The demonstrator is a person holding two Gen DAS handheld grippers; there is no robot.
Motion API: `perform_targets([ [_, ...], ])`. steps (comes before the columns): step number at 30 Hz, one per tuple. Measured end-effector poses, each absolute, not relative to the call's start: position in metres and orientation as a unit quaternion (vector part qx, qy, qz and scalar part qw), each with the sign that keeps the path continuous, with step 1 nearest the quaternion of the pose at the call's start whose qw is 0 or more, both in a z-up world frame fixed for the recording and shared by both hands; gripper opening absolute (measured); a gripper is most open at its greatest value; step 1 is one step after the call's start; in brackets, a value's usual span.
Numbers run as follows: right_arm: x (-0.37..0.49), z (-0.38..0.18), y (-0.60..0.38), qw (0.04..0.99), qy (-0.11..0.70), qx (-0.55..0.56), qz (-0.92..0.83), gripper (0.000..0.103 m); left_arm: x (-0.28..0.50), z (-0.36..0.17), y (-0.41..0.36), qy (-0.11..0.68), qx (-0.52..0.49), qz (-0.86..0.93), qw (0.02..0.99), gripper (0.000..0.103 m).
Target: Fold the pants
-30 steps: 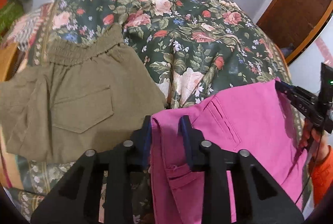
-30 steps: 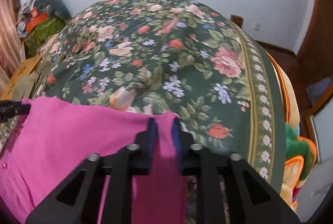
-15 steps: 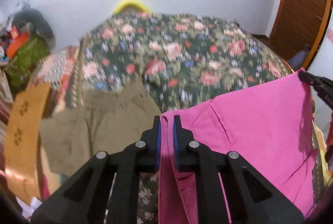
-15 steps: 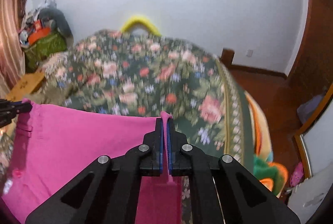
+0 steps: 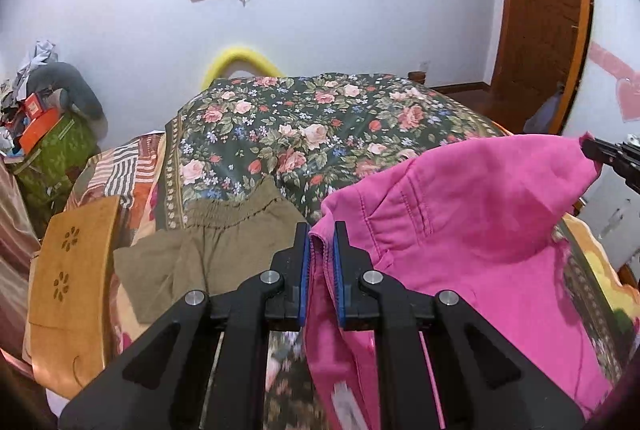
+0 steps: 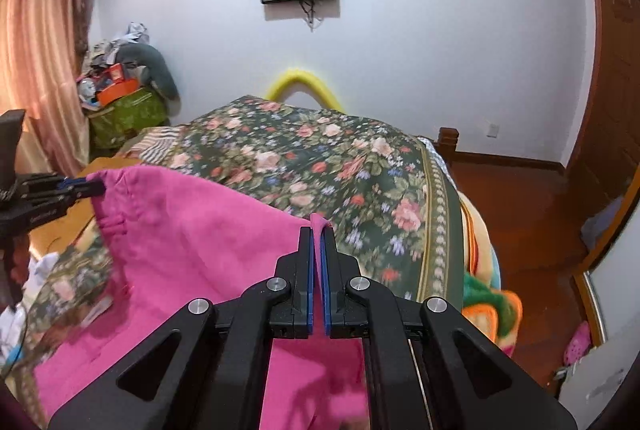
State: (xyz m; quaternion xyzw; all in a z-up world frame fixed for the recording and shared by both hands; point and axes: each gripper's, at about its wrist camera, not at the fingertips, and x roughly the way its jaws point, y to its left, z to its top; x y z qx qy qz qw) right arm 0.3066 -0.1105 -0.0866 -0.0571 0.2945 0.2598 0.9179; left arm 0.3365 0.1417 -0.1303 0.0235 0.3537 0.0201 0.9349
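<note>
While both grippers are raised above the bed, the pink pants [image 5: 472,214] hang stretched between them by the waistband. The left gripper [image 5: 320,262] has its blue pads pressed on a bunched fold of the waistband's edge, which stands up between the fingertips and spills down in front of and below the tool, toward the right of the left wrist view. Its jaws had just been closing on that fold and now sit close together with the cloth filling the narrow gap. The right gripper [image 6: 318,262] is clamped on the opposite end of the waistband, its pads nearly touching, with only a thin tab of pink cloth poking up above the fingertips (the rest of the garment drops away to the left and under the tool). In each wrist view the other gripper shows at the picture's edge, pinching the far corner of the pants: the right one at the right edge, the left one at the left edge.

The cloth sags in a shallow curve between the two held corners, and its lower part trails down toward the floral bedspread [image 5: 304,126]. A pair of olive pants [image 5: 208,246] lies flat on the bedspread, to the left of the left gripper and apart from the pink pair.
</note>
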Motion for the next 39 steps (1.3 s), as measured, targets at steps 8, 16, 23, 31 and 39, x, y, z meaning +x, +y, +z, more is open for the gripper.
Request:
perform_targets([
  [8,0.236,-0.097,-0.125,0.903,0.325,-0.057,0.274,0.002,0.259,-0.145,0.132,0.364,0.024,-0.001,0.931,0.010],
  [16,0.185,-0.149,-0.130,0.878,0.394,-0.056,0.266,0.002,0.200,-0.194,0.115,0.413,0.053,-0.007,0.909,0.010],
  [23,0.158,-0.192,-0.137,0.854,0.449,-0.057,0.256,0.003,0.166,-0.223,0.116,0.459,0.032,-0.015,0.888,0.010],
  [31,0.138,-0.182,-0.149,0.861,0.445,-0.076,0.234,0.005,0.145,-0.196,0.115,0.447,0.058,-0.015,0.893,0.011],
  [39,0.128,-0.166,-0.140,0.864,0.429,-0.078,0.251,0.039,0.149,-0.181,0.088,0.422,0.137,-0.027,0.896,0.062],
])
